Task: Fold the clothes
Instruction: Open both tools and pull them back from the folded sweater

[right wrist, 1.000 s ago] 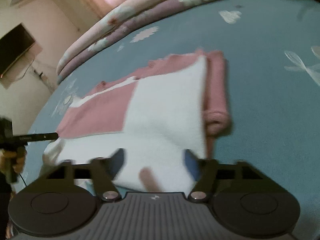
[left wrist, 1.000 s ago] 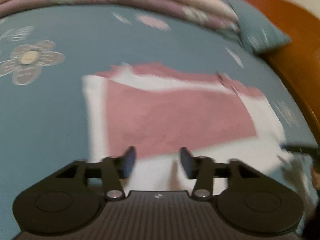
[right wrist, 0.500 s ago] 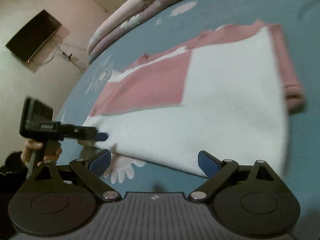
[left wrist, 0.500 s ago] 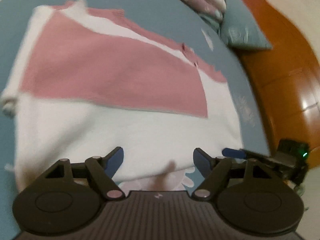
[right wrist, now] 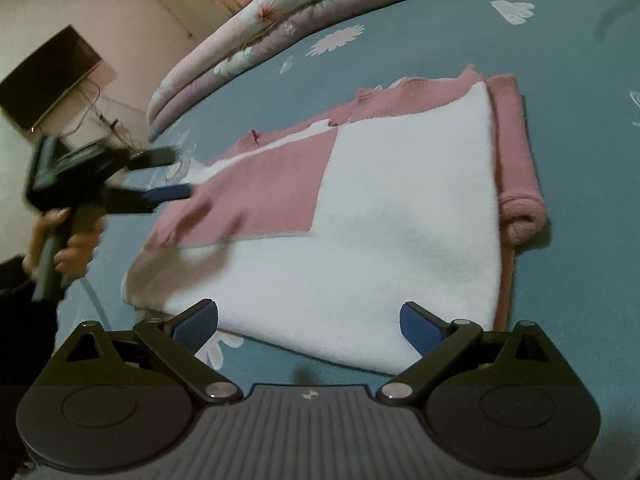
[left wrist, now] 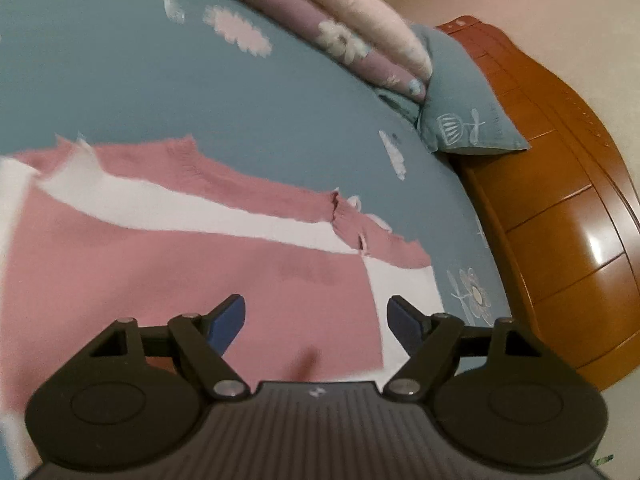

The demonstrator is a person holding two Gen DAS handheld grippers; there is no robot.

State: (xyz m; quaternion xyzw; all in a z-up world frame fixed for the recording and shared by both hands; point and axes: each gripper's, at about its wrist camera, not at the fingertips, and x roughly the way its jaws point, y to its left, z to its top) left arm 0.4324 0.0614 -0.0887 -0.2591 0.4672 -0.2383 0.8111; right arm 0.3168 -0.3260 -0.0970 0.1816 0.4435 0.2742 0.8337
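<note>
While both tongs [left wrist: 316,314] [right wrist: 310,322] gape empty, the sweater [right wrist: 400,220] lies between quilt [right wrist: 304,12] and pillow [left wrist: 460,100].

Handheld two-finger grippers: black bodies, blue finger pads.

Right gripper [right wrist: 309,322]: ribbed grey housing, small white logo, two round black discs, silver pivot screws on black linkage arms. Left gripper [left wrist: 316,318]: identical build. Bare-skinned hand [right wrist: 66,242] on its grip; dark sleeve beside the hand.

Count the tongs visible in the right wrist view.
2. The right tongs sit open at the bottom, at the sweater's near edge; the left tongs hover open at its left side.
</note>
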